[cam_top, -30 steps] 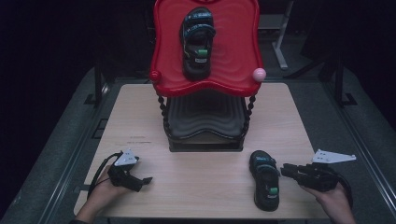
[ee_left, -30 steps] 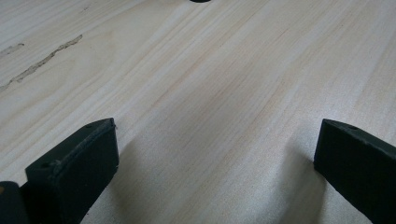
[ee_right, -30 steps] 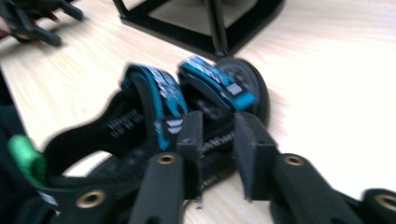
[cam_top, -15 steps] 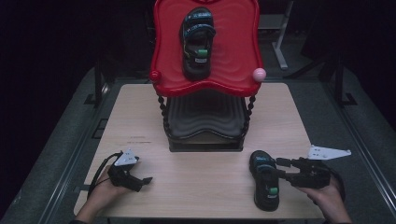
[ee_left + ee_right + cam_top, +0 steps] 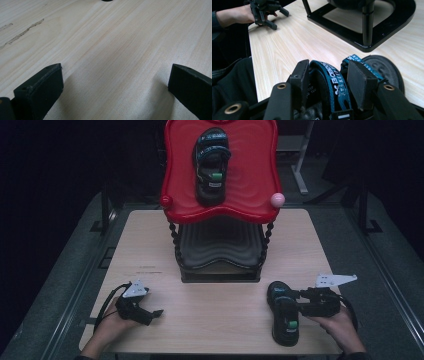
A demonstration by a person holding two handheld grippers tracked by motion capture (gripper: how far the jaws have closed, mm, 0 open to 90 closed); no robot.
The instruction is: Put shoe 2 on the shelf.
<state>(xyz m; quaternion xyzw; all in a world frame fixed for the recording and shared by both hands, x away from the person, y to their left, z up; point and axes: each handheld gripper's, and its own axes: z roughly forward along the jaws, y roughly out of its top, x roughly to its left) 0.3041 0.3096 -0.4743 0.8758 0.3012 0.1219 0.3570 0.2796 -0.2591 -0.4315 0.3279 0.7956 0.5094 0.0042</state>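
1. High view: one sandal (image 5: 212,165) already lies on the red tray (image 5: 175,165) of the rack, far ahead of my claws. Its mate (image 5: 284,317) lies on the worktop (image 5: 215,315), at my right claw (image 5: 296,296).
2. Left gripper view: my left claw (image 5: 115,85) gapes wide over bare wood, holding nothing.
3. Right gripper view: my right claw (image 5: 328,75) straddles the blue strap (image 5: 332,80); jaws half-closed, whether gripping I cannot tell. I judge lifting remains.

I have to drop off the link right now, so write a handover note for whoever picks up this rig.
Right gripper: jaws straddle the blue strap of the sandal on the table; grip not visibly closed.
Left gripper: open, resting on the table, holding nothing.
Other sandal already lies on the red top tray of the stand.
Left: probably close on the strap, lift, and place this sandal on the stand, perhaps beside its mate.
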